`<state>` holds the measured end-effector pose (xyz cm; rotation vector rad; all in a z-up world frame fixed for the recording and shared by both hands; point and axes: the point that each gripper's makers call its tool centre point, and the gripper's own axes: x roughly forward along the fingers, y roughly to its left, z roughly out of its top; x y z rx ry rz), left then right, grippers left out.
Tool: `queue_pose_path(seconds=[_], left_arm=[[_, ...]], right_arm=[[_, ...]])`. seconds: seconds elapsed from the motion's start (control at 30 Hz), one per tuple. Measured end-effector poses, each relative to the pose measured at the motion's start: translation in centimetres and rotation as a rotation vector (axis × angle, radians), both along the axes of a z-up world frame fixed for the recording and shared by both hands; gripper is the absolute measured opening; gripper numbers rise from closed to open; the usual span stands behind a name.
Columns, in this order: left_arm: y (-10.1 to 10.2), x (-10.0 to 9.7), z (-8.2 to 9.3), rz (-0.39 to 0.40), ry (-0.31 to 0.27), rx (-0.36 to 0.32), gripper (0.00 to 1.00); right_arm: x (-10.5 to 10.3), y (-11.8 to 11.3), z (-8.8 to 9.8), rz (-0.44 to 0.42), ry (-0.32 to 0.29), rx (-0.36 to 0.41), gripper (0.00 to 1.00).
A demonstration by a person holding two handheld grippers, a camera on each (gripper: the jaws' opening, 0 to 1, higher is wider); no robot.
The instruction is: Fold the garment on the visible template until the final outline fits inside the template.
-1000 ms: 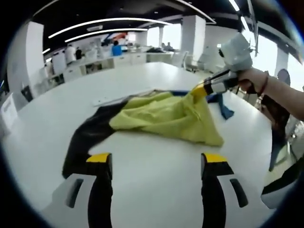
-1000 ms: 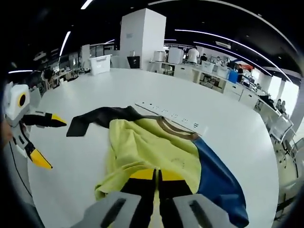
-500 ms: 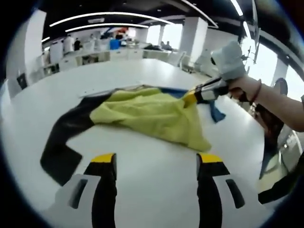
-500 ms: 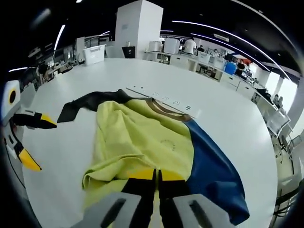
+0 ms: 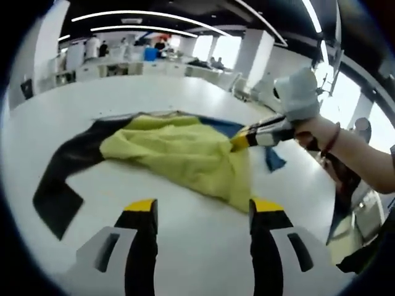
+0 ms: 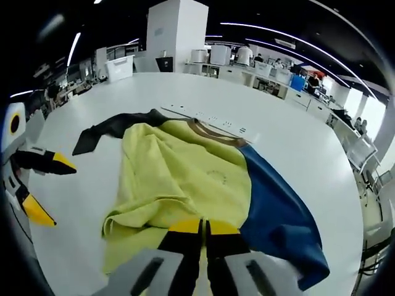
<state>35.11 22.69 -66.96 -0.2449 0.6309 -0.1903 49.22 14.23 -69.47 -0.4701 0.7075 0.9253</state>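
Right gripper view: right hand-held gripper (image 6: 204, 227) has jaws pinched together on the near hem of the garment (image 6: 185, 179), yellow cloth bunched up between them. Garment lies spread on the white table (image 6: 296, 154), yellow body in the middle, blue sleeve (image 6: 278, 209) on one side, black sleeve (image 6: 108, 126) on the other, brown collar toward the far edge. Left hand-held gripper (image 6: 43, 188) hovers off the black-sleeve side, jaws wide apart, empty. Left gripper view: a hand (image 5: 315, 132) grips the right hand-held gripper at the yellow hem.
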Motion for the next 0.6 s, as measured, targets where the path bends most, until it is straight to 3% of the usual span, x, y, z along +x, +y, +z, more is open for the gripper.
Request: queue_pose_path(seconds=[0.33,0.6], left_arm=[[-1.9,0.9,-1.7,0.006,0.048,-0.072,0.41],[-3.2,2.0,-2.0,-0.02,0.05,-0.061,0.36]], right_arm=[[-0.1,-0.5,-0.4,-0.007,0.011,0.005,0.0],[-0.2,-0.8,-0.8,-0.013,0.023,0.004,0.0]])
